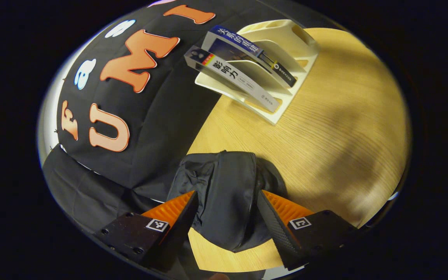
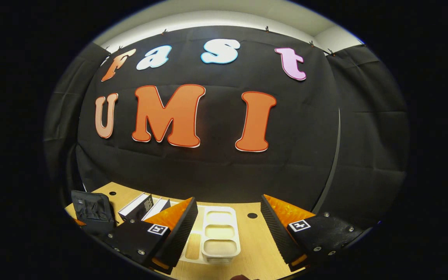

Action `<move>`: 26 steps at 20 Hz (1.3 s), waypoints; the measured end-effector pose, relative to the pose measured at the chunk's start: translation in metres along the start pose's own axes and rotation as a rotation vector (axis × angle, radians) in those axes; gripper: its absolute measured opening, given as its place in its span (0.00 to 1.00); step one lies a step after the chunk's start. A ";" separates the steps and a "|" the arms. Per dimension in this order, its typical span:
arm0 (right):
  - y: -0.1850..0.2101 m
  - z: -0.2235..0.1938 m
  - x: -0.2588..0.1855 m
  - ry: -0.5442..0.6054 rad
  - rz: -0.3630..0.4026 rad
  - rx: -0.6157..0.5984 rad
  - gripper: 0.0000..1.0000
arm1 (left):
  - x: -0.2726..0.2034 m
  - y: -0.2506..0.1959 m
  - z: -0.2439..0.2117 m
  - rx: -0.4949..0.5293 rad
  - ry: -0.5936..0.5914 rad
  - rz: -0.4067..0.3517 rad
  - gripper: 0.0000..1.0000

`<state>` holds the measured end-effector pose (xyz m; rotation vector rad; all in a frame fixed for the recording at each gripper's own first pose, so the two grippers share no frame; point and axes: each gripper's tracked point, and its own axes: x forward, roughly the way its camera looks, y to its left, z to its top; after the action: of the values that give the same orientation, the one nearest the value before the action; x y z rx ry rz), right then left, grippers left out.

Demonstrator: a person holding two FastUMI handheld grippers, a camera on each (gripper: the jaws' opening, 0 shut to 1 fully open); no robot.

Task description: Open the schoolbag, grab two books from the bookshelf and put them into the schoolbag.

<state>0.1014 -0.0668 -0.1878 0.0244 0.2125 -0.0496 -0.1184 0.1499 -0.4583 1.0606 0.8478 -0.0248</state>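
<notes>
In the left gripper view the black schoolbag [image 1: 224,194] stands on the wooden table, its top between the fingers of my open left gripper [image 1: 228,202]. A zipper runs along its right side. Farther off, the white bookshelf [image 1: 286,39] holds two leaning books, one with a blue spine [image 1: 255,54] and one with a white and grey spine [image 1: 235,79]. In the right gripper view my right gripper [image 2: 228,212] is open and empty above the bookshelf [image 2: 220,237]. The two books [image 2: 138,206] lean at the shelf's left, and the schoolbag [image 2: 91,210] stands farther left.
The wooden table [image 1: 344,116] spreads to the right of the bag and shelf. The table's back edge meets the booth's black cloth wall. A small round hole [image 2: 252,215] sits in the tabletop near that back edge.
</notes>
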 end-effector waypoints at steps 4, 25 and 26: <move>-0.006 0.003 -0.002 -0.006 -0.017 -0.002 0.96 | 0.006 0.006 -0.017 0.001 0.045 0.025 0.96; 0.081 -0.004 -0.014 0.124 0.113 -0.104 0.96 | 0.074 0.127 -0.004 -0.111 0.005 -0.333 0.37; 0.091 -0.005 -0.015 0.141 0.126 -0.110 0.96 | 0.075 0.134 -0.007 -0.124 0.002 -0.368 0.37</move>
<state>0.0905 0.0245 -0.1881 -0.0684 0.3539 0.0896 -0.0163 0.2521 -0.4054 0.7784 1.0242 -0.2777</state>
